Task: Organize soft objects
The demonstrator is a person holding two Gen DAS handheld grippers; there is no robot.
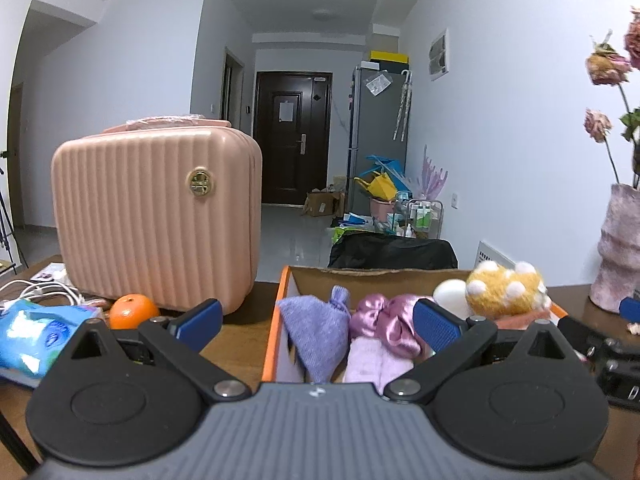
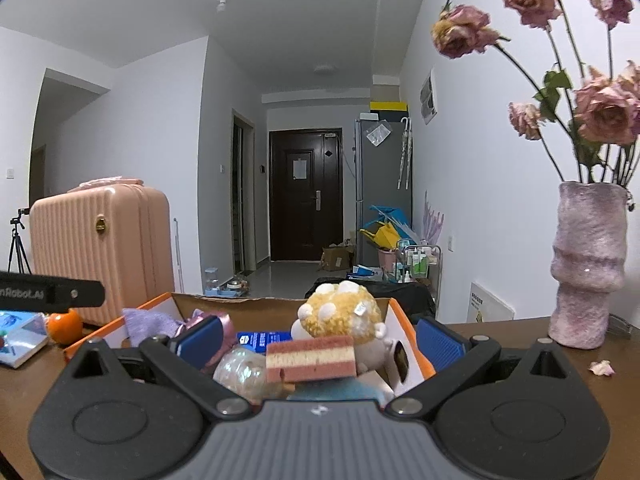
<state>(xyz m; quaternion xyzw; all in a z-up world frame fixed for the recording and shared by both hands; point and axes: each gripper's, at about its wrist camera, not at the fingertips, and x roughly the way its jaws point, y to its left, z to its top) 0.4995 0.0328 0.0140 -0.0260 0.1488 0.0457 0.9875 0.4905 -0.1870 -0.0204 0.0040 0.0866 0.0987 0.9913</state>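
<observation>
Soft toys fill the box [image 1: 286, 280]: purple cloth [image 1: 316, 328] and satin bow [image 1: 384, 320] left, plush [image 2: 340, 314] right, packed upright to fit. We judge sorting well advanced. Left gripper [image 1: 316, 322] and right gripper [image 2: 318, 338] both spread apart, empty, over the box.

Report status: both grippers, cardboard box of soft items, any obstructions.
Left gripper open, empty, facing the orange-edged cardboard box. Right gripper open, empty, over the yellow pom-pom plush. Pink ribbed hard case stands left, apart.
</observation>
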